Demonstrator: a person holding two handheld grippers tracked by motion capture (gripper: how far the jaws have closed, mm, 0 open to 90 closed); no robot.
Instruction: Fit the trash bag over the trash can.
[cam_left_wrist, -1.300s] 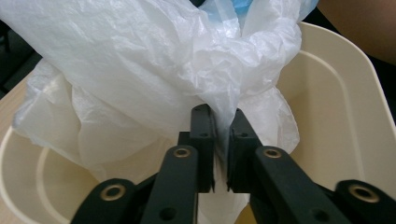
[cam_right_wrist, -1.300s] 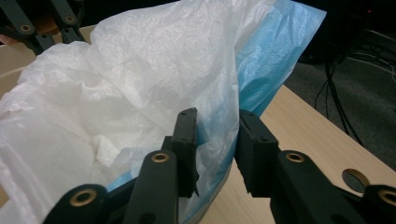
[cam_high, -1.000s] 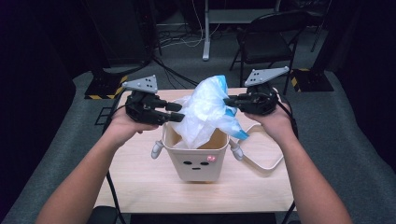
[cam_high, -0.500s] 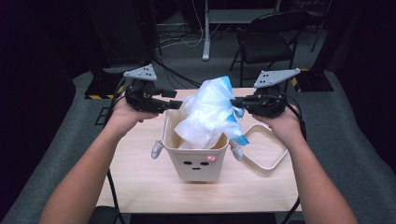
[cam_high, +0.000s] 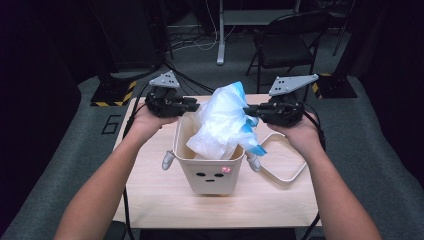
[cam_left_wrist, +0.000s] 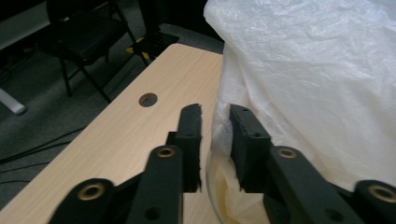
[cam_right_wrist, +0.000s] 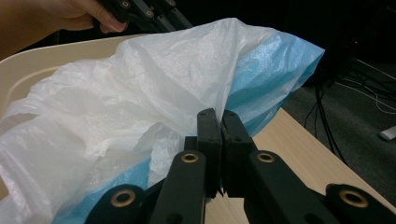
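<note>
A cream bin (cam_high: 210, 175) with a small face stands mid-table. A white and blue plastic bag (cam_high: 222, 120) bulges up out of it. My right gripper (cam_high: 248, 111) is at the bag's right side, shut on a fold of the film (cam_right_wrist: 217, 114). My left gripper (cam_high: 194, 105) hovers at the bin's back left corner. In the left gripper view its jaws stand a little apart (cam_left_wrist: 215, 114), with the bag's edge (cam_left_wrist: 317, 84) and the bin's rim in the gap. The right gripper view shows the bag (cam_right_wrist: 140, 93) stretched over the bin's rim (cam_right_wrist: 46, 58).
The wooden table (cam_high: 280, 200) has a cable hole (cam_left_wrist: 148, 99) near its far left. A cream loop (cam_high: 295, 172) from the bin lies on the table to the right. A black chair (cam_high: 285, 45) and stands are on the floor behind.
Both hands have moved back and slightly apart. The bag has been drawn up higher and wider above the bin.
</note>
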